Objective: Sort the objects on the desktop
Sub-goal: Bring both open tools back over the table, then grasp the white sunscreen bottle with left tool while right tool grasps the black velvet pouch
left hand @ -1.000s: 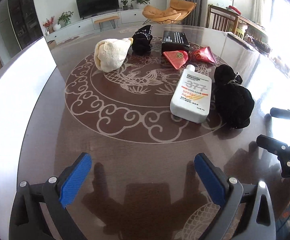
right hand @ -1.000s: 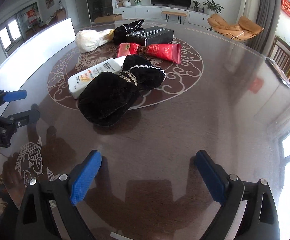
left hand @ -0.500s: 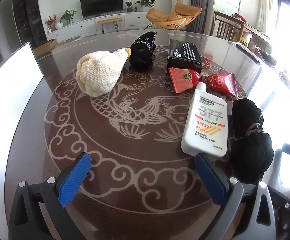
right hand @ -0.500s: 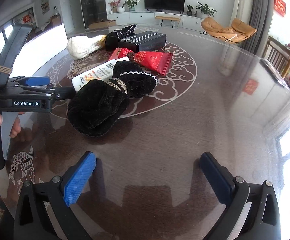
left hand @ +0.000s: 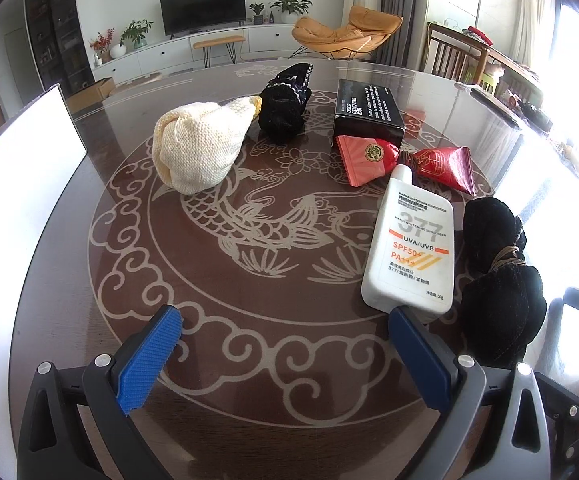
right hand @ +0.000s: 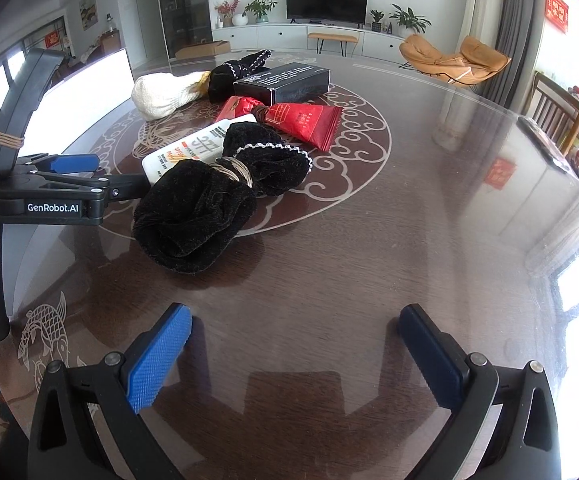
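A white sunscreen bottle (left hand: pixel 409 248) printed "377 SPF50+" lies flat on the round dark desk (left hand: pixel 225 344), cap pointing away, right of the carp inlay. Its near end sits just ahead of the right finger of the left gripper (left hand: pixel 285 354), whose blue-padded fingers are spread wide with nothing between them, hovering low over the desk. Touching the bottle's right side is a black velvet drawstring pouch (left hand: pixel 497 280), tied at the neck with a cord. Beyond the bottle's cap lies a red snack packet (left hand: pixel 405 160), twisted in the middle, and behind that a black box (left hand: pixel 369 114) with white lettering. Further left are a second black pouch (left hand: pixel 283 106) with pale trim and a cream knitted pouch (left hand: pixel 199 146), touching each other.

In the right wrist view, the right gripper (right hand: pixel 293 354) is also released, fingers wide apart above bare desk, well short of the velvet pouch. The left gripper appears there at the left edge, its fingers reaching towards the bottle's end.
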The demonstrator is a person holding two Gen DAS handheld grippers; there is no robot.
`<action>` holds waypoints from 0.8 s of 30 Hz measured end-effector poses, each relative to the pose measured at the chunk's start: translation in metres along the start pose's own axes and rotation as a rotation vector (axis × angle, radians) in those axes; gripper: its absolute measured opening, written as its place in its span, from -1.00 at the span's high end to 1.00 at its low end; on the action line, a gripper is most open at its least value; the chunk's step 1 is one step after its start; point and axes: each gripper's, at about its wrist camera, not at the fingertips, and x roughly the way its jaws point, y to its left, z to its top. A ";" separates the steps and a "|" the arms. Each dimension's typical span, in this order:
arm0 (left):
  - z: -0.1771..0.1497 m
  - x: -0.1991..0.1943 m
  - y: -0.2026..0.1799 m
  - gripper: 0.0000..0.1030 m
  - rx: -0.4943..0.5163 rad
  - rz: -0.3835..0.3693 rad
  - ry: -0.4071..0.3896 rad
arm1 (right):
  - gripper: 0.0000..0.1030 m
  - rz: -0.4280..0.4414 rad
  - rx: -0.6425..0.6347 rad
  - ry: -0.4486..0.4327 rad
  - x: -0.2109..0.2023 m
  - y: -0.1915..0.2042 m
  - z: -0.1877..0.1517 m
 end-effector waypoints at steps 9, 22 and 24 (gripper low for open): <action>0.000 0.000 0.000 -1.00 0.000 0.000 0.000 | -1.00 -0.016 0.021 -0.003 0.000 -0.003 -0.001; 0.000 0.000 0.000 -1.00 0.000 0.000 0.000 | -1.00 -0.016 0.021 -0.003 0.000 -0.003 -0.001; 0.000 0.000 0.000 -1.00 0.000 0.000 0.000 | -1.00 -0.016 0.022 -0.003 0.000 -0.003 -0.001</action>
